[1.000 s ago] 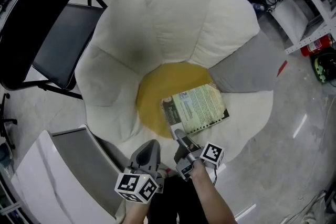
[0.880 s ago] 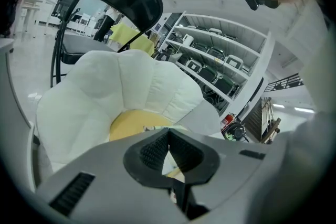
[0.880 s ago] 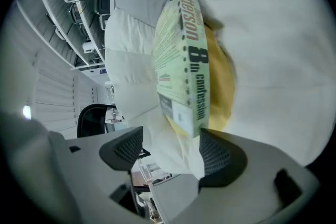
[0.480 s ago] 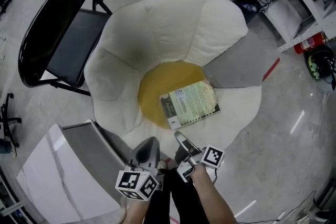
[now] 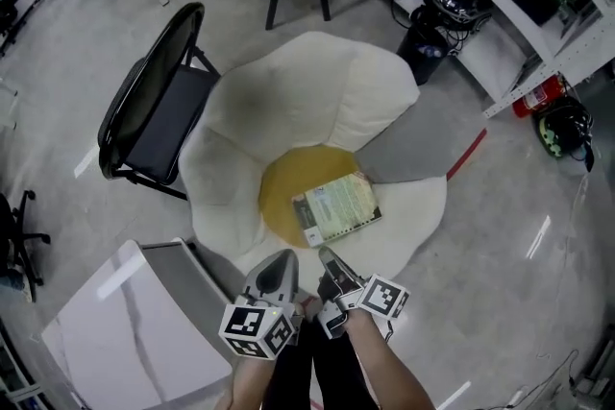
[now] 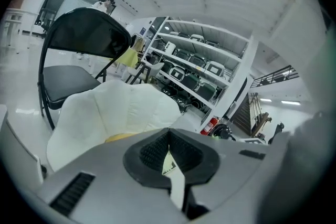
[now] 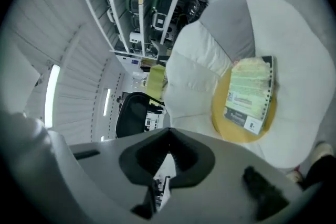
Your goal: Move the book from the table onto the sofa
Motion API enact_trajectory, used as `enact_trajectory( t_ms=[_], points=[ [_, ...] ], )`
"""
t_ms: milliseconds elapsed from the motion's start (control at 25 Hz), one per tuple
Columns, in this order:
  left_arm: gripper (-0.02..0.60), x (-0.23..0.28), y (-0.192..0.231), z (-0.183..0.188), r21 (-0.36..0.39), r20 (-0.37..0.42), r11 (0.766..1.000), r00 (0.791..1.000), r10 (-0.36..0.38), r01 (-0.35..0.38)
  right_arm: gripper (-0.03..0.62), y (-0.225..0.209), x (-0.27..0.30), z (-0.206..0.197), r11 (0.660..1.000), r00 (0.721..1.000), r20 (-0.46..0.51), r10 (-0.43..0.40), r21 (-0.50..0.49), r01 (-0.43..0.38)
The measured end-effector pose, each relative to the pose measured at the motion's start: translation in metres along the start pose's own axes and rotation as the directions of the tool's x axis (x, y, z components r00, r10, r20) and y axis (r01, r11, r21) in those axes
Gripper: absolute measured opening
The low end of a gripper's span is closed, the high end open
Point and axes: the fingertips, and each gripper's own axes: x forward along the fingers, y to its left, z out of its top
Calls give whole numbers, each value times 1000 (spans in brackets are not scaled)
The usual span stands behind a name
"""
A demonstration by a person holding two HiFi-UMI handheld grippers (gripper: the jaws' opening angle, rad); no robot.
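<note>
Book [image 5: 336,208]: is lying flat on the sofa's yellow centre, toward its right edge, one corner reaching onto a white petal.
Sofa [image 5: 288,101]: flower-shaped, is sitting on the floor.
Left gripper [image 5: 283,256]: is hovering just off the sofa's near edge, jaws resting together, gripping nothing.
Right gripper [image 5: 325,253]: is hovering beside the left gripper, apart from the book; its jaws have just been closing and are meeting on nothing.
Folding chair [image 5: 159,115]: is standing against the sofa's left edge.
</note>
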Motion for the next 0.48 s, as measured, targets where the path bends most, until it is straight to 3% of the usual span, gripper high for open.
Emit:
enact_trajectory(
  t_ms=[200, 480],
  points=[
    [11, -29, -29, 40, 65, 6, 998, 1000, -19, 18, 11, 74, -27, 14, 983, 996, 87, 5, -185, 11],
    [9, -68, -78, 86, 97, 5, 994, 999, -54, 54, 12, 174, -64, 19, 952, 993, 95, 75, -302, -43]
  ],
)
